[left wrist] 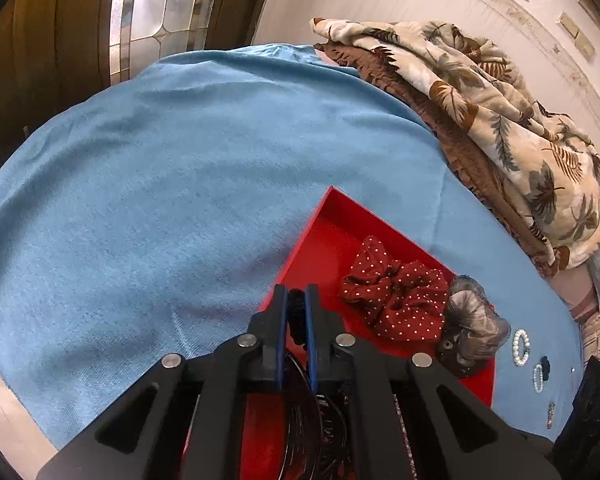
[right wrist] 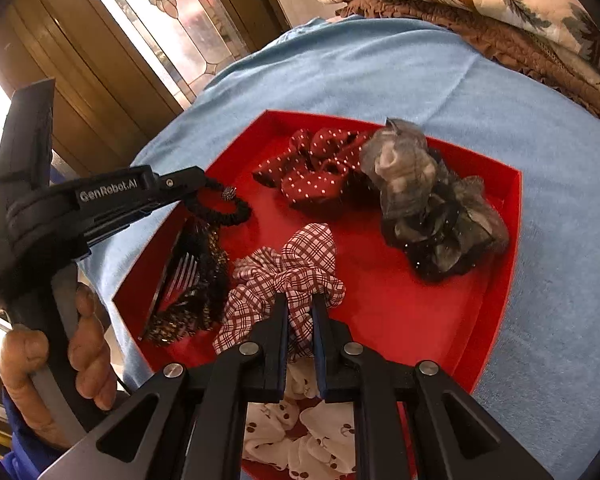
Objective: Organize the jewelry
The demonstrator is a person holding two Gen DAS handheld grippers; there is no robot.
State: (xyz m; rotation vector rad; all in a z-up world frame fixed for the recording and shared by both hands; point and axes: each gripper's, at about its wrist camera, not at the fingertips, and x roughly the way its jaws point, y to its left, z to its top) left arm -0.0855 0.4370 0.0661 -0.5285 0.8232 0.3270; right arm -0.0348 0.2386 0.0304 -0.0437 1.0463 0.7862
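A red tray lies on a blue cloth and also shows in the left wrist view. My left gripper is shut on a black hair tie, held over the tray's left side; the tie and the gripper also show in the right wrist view. My right gripper is shut on a red-and-white plaid scrunchie over the tray. In the tray lie a red polka-dot scrunchie, a grey-black sheer scrunchie, a dark comb clip and a white cherry-print scrunchie.
Pearl bracelets and small dark pieces lie on the blue cloth right of the tray. A folded leaf-print blanket lies at the back right. A wooden door with glass stands behind.
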